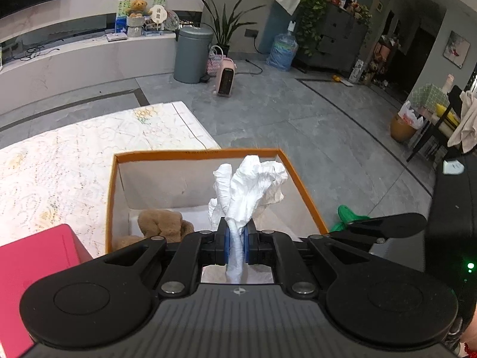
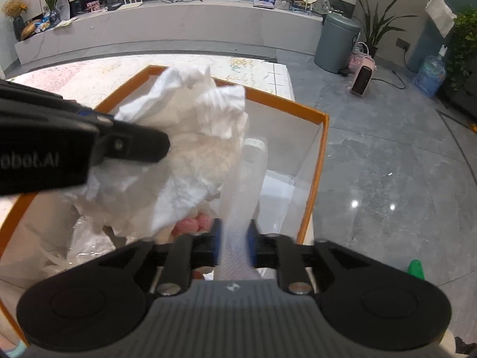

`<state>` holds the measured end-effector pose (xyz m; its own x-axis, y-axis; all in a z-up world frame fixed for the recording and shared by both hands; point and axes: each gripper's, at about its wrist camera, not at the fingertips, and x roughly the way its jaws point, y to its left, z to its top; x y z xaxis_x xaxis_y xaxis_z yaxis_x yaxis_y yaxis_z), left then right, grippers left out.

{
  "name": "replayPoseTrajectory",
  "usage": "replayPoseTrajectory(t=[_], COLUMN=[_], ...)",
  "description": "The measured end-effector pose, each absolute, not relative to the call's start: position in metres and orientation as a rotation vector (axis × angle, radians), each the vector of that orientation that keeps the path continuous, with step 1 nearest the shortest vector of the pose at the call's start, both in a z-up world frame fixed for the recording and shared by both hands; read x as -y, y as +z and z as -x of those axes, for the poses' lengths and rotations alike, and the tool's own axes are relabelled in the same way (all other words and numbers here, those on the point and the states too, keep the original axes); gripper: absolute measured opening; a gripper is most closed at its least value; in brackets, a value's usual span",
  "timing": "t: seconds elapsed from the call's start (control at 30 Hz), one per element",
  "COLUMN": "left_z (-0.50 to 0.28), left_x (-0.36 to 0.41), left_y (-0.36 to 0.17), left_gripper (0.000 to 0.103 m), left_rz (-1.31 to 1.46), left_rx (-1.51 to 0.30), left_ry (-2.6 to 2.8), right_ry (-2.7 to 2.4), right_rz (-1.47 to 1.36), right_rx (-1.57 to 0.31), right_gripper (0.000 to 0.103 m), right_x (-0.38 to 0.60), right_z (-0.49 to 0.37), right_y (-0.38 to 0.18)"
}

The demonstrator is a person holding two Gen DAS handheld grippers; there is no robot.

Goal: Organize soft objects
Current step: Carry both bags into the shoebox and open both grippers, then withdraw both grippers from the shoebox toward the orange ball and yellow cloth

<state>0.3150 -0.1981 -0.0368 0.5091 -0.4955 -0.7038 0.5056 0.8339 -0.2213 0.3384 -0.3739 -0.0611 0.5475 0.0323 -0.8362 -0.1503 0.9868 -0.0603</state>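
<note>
White cloth (image 1: 250, 185) hangs over the orange-rimmed box (image 1: 111, 203), so letting go drops it inside; my left gripper (image 1: 236, 238) pinches it tight; my right gripper (image 2: 235, 238) — jaws slack around a translucent strip — I judge releasing.

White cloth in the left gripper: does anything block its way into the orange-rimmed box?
Nothing visible does. The white cloth, pinched in the left gripper, is above the open orange-rimmed box. A brown plush toy lies inside at the left, leaving room.
</note>
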Motion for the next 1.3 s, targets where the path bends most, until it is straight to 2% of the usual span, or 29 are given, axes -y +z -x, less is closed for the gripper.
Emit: replayPoseTrajectory(t=[0.13,0.43,0.8,0.97,1.1,1.23,1.3], left_z=[-0.312,-0.317,-0.352,-0.361,-0.358,-0.345,-0.341], left_x=[0.196,0.212,0.244,0.255,0.259,0.262,0.260], left_y=[-0.022,-0.012,-0.089,-0.109,-0.108,-0.096,-0.088], left_gripper=[0.010,0.010,0.009,0.011,0.018,0.043,0.050], left_rz=[-0.003,0.102,0.121,0.038,-0.020,-0.080,-0.097], left_rx=[-0.808,-0.825,-1.013,-1.088,-1.088,-1.056,-1.035], left_ry=[-0.594,-0.678,-0.657,-0.611,-0.603,-0.594,-0.596], right_ry=[0.121,0.052,0.009,0.008,0.010,0.014,0.013], right_rz=[0.133,0.152,0.139,0.150,0.137,0.134,0.130], right_rx=[-0.952,-0.894,-0.914,-0.927,-0.935,-0.939,-0.935], right_gripper=[0.037,0.037,0.037,0.037,0.037,0.037,0.038], right_x=[0.375,0.383,0.385,0.388,0.392,0.393,0.395], right_z=[-0.327,-0.306,-0.297,-0.298,-0.301,-0.303,-0.302], right_y=[-0.046,-0.011,-0.029,-0.040,-0.045,-0.048,-0.047])
